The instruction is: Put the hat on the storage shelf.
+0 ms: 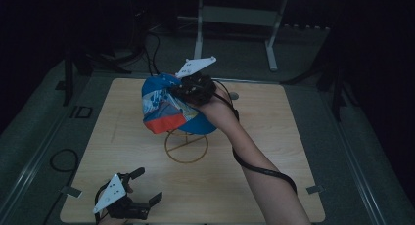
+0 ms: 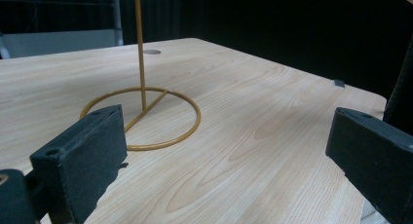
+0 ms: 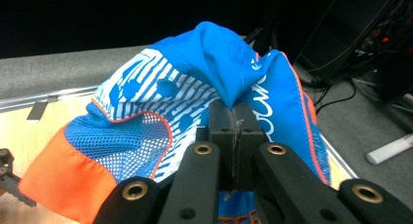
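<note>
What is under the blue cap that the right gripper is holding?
Below the cap sits the gold wire stand's ring base on the wooden table. The right gripper pinches the cap's fabric. The stand's upright post and top are covered by the cap.

Dim, underexposed; black, murky surroundings

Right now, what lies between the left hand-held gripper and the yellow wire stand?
Bare wooden table, in the left gripper view; the left hand-held gripper faces the stand.
</note>
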### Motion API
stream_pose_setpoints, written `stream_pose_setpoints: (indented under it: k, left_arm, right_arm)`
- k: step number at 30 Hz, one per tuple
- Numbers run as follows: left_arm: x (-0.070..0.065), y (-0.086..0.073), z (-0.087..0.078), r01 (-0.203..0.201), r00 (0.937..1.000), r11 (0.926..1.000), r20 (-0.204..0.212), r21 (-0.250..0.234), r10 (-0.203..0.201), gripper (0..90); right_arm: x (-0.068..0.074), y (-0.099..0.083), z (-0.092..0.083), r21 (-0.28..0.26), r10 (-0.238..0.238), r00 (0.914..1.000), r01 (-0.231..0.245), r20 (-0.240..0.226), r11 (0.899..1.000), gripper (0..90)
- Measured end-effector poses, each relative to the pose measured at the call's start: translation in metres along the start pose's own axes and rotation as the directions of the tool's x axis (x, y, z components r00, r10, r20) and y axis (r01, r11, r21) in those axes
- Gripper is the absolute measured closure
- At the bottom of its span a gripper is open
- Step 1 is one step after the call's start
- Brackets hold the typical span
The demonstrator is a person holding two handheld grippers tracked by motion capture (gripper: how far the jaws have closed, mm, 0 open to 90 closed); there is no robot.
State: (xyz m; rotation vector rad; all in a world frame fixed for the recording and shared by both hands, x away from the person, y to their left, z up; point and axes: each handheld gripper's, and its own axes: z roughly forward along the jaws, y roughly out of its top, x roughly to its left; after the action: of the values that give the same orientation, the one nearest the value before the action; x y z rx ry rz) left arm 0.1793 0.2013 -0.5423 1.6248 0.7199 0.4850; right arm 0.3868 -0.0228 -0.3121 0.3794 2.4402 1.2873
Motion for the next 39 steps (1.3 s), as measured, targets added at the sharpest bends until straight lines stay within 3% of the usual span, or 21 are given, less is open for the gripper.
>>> stream_pose_setpoints:
  k: [2,10,14,18,22,27,39]
  left_arm:
    - [0.0,0.0,0.0,0.002,1.0,1.0,0.005,0.0,-0.002,1.6]
    - [0.001,-0.001,0.0,0.003,1.0,1.0,0.009,-0.001,-0.003,1.6]
    - [0.001,-0.002,0.0,0.008,0.9999,1.0,0.011,-0.002,-0.008,1.6]
    - [0.001,-0.002,0.001,0.009,0.9999,1.0,0.012,0.003,-0.009,1.6]
    - [0.0,-0.002,0.001,0.008,0.9999,1.0,0.012,0.003,-0.008,1.6]
    - [0.0,-0.003,0.002,0.009,0.9999,0.9999,0.015,0.005,-0.009,1.6]
    - [-0.001,-0.004,0.004,0.011,0.9997,0.9999,0.022,0.011,-0.011,1.6]
  right_arm:
    - [0.001,-0.001,0.005,0.02,0.001,0.9998,-0.001,-0.021,1.0,89.7]
    - [0.001,-0.01,0.009,0.045,-0.002,0.9998,0.003,-0.017,0.999,88.0]
    - [0.0,-0.017,0.004,0.028,0.004,0.9999,-0.004,-0.01,1.0,82.7]
    - [-0.006,-0.025,-0.003,0.014,0.045,0.999,-0.045,-0.006,0.999,77.9]
    - [-0.009,-0.032,-0.012,-0.019,0.079,0.9964,-0.079,-0.032,0.997,77.0]
    - [-0.009,-0.042,-0.02,-0.025,0.087,0.996,-0.087,-0.024,0.996,72.3]
    - [-0.007,-0.065,-0.028,-0.062,0.124,0.9904,-0.127,-0.061,0.99,67.9]
